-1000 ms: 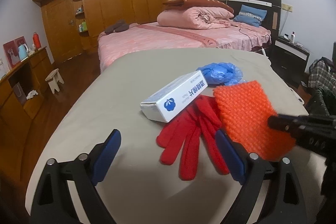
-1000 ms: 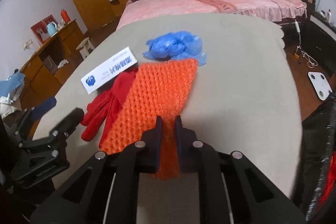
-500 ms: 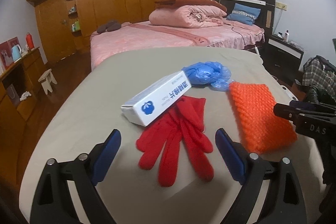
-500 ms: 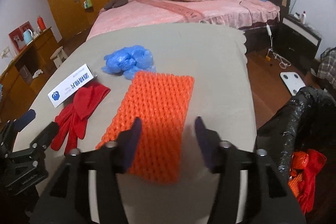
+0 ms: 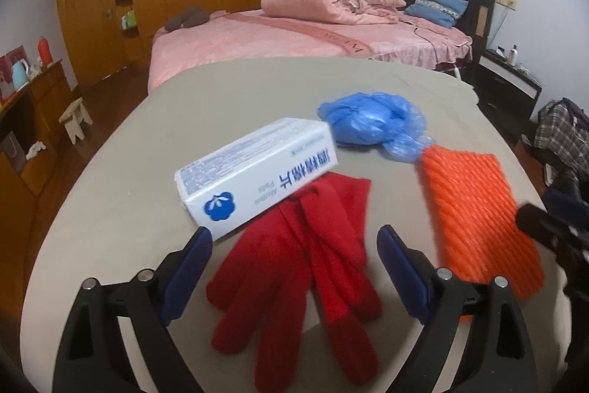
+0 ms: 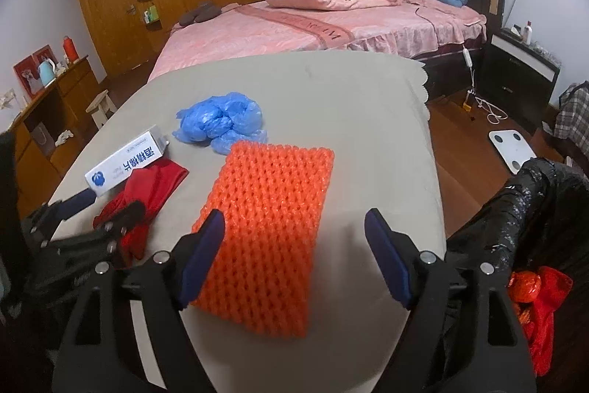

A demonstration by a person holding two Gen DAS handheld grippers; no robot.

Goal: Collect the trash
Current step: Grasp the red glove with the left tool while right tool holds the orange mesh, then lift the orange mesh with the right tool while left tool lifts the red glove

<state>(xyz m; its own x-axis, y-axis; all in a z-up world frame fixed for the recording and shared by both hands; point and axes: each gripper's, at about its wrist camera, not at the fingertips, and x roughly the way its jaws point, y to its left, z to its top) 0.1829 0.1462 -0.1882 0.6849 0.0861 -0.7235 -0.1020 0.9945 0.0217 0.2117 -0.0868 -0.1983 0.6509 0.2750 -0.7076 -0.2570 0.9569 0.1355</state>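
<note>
Right claw [image 6: 294, 238] just opened, orange net [image 6: 268, 227] released.

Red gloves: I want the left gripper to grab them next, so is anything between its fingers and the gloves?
Nothing visible. The left gripper is open with the red gloves lying right between its fingers; the white box only overlaps their far cuff end.

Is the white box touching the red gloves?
Touching. In the left wrist view the white box lies across the cuffs of the red gloves, with no gap; the right wrist view shows the same overlap.
</note>
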